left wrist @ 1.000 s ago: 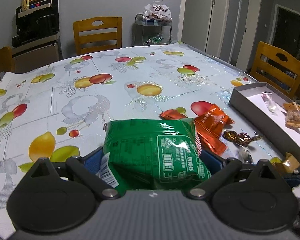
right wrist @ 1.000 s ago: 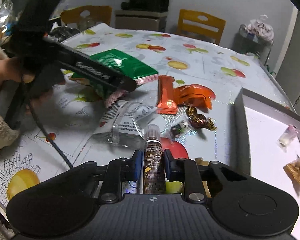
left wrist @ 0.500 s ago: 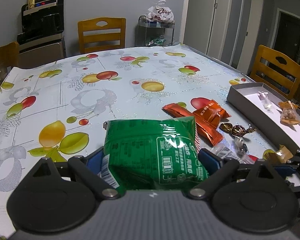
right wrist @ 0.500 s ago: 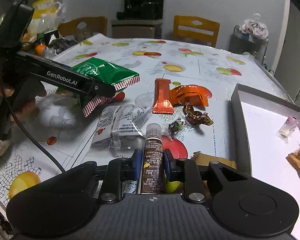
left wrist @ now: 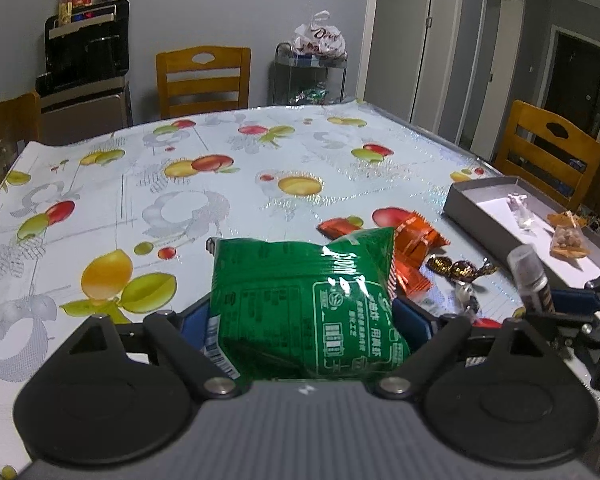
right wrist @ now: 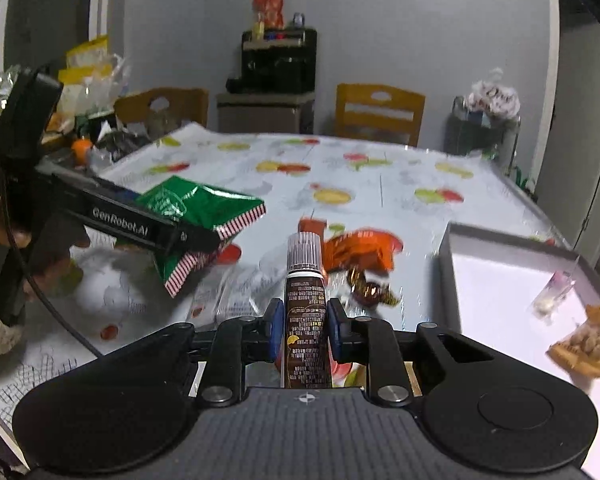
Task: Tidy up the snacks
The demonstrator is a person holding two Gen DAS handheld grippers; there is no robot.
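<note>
Fruit-print tablecloth [left wrist: 148,184] covered the dining table, with snacks scattered at its near right side. Nearest in the left wrist view, the left gripper [left wrist: 300,316] clamped a green snack bag [left wrist: 308,296] between wide-set blue pads; its jaws had just been closing a little on the bag, which was held clear of the cloth. The right gripper [right wrist: 302,326] was pinched narrow on a brown tube [right wrist: 305,316] with a ribbed clear cap, standing upright between the pads. Just past these lay orange wrappers [right wrist: 356,248], gold-foil candies [right wrist: 370,290] and a clear packet [right wrist: 228,300], blurred, so probably flat on the cloth. To the right sat a grey box [left wrist: 476,216] holding a small clear candy [right wrist: 550,298] and a bag of nuts [right wrist: 584,346]. Farther back stood wooden chairs [left wrist: 204,76], a black appliance [left wrist: 86,46] and a wire rack [left wrist: 310,76] with a white bag on top.
</note>
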